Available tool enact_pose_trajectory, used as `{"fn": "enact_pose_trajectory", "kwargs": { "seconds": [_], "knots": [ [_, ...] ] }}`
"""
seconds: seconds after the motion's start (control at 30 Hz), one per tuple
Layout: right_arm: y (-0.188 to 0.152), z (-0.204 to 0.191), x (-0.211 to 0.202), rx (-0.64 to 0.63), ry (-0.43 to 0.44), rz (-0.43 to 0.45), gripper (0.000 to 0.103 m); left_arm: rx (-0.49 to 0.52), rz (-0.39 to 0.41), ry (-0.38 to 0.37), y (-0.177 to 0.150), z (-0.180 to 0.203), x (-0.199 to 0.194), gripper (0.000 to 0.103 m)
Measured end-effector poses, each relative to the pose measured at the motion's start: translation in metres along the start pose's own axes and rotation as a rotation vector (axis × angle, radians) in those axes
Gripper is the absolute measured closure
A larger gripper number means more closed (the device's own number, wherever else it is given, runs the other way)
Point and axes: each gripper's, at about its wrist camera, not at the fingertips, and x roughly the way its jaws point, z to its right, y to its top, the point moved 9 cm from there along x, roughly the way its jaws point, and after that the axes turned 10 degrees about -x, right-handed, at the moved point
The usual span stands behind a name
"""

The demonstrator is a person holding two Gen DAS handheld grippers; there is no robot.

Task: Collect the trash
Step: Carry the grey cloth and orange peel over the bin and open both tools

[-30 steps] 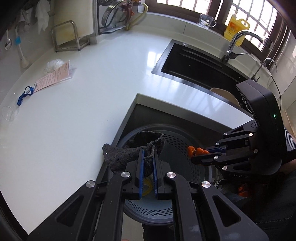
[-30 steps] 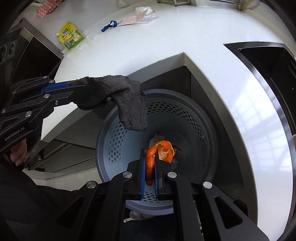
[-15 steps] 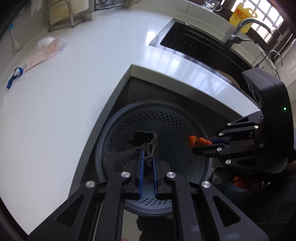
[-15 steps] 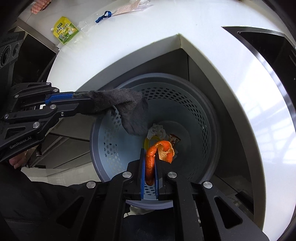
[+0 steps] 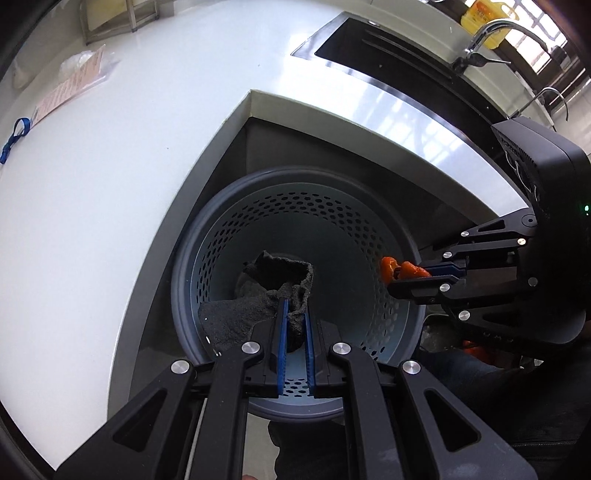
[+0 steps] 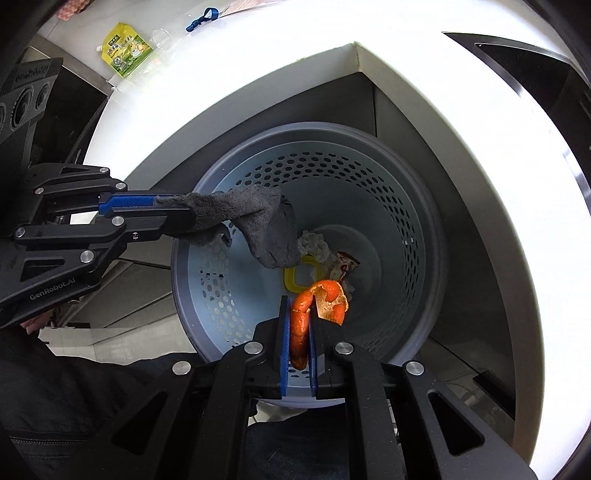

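A round perforated blue-grey trash bin stands on the floor in the notch of the white counter. My left gripper is shut on a dark grey rag that hangs over the bin's mouth. My right gripper is shut on a curl of orange peel held over the bin's rim. Crumpled paper, a yellow ring and a wrapper lie at the bin's bottom.
The white counter wraps around the bin. On it lie a pink slip, a blue strap and a yellow-green pouch. A black sink with a tap lies beyond.
Both grippers have moved lower and closer over the bin. The rag has gone from above the counter edge to hanging inside the bin's mouth. Both grips are unchanged.
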Motion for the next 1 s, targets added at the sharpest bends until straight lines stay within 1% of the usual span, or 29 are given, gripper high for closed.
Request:
{"fn": "enact_pose_trajectory", "kwargs": {
  "seconds": [0.43, 0.83, 1.0],
  "knots": [
    [-0.004, 0.001, 0.002, 0.005, 0.0, 0.0, 0.095, 0.017, -0.027, -0.001, 0.0, 0.005, 0.014, 0.095],
    [-0.004, -0.002, 0.003, -0.008, -0.011, -0.002, 0.095, 0.019, -0.031, 0.007, -0.001, 0.007, 0.018, 0.095],
    [-0.004, -0.003, 0.003, -0.011, -0.019, -0.006, 0.092, 0.015, -0.028, 0.007, -0.001, 0.006, 0.019, 0.095]
  ]
}}
